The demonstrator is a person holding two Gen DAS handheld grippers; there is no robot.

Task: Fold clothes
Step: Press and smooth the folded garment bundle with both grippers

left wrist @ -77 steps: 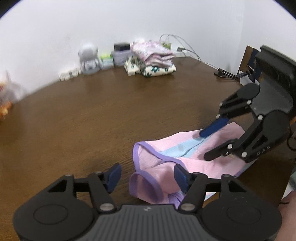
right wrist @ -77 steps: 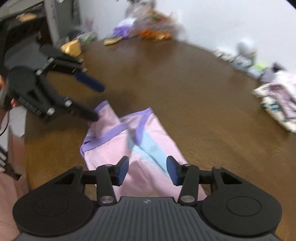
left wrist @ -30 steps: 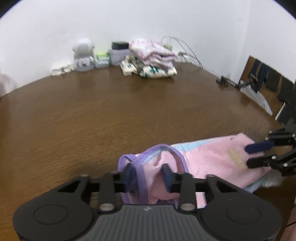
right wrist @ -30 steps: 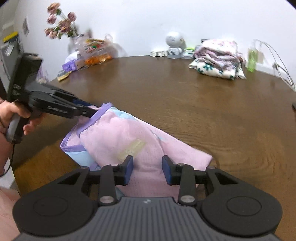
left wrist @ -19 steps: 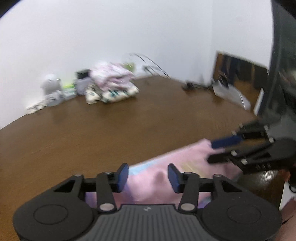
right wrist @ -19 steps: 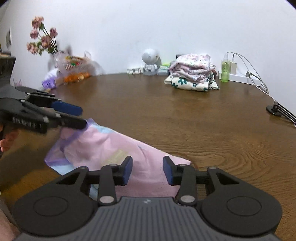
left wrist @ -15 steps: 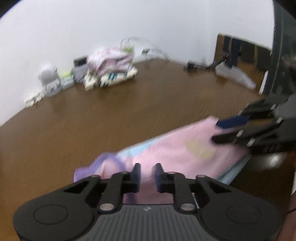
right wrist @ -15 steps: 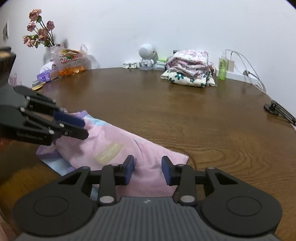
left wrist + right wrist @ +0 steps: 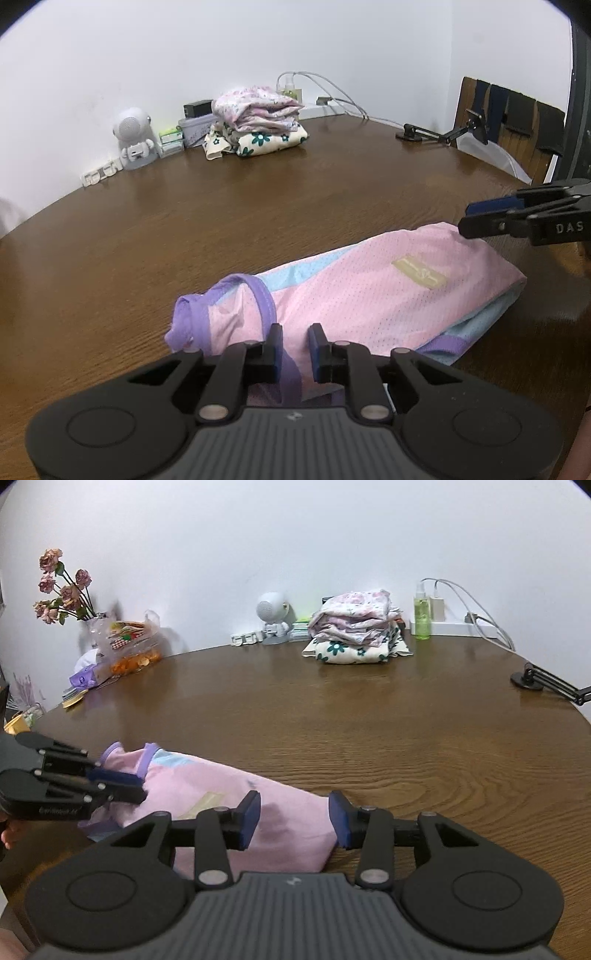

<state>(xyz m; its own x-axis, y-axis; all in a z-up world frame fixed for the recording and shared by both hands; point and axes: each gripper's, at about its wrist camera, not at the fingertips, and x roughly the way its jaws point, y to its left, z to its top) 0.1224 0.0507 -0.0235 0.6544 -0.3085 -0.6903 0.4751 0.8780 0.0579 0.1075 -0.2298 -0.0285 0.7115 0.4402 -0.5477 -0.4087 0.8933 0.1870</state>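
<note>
The left gripper pinches the purple-trimmed end of the pink mesh garment, apparently gripping; the right gripper, jaws apart, hovers over its far end on the brown wooden table.

Brown wooden table, its grain visible, set against a white wall; at the far edge stood a small white robot-shaped figurine, with a row of small white objects just beside it on the tabletop. A bunch of dried pink roses rose at the far left, next to a clear plastic bag of orange snacks; a purple packet lay near it. A green bottle stood beside a white charger, from which pale cables ran. A black clamp arm sat at the right edge; a grey tin stood by the wall; a wooden chair back showed behind.
</note>
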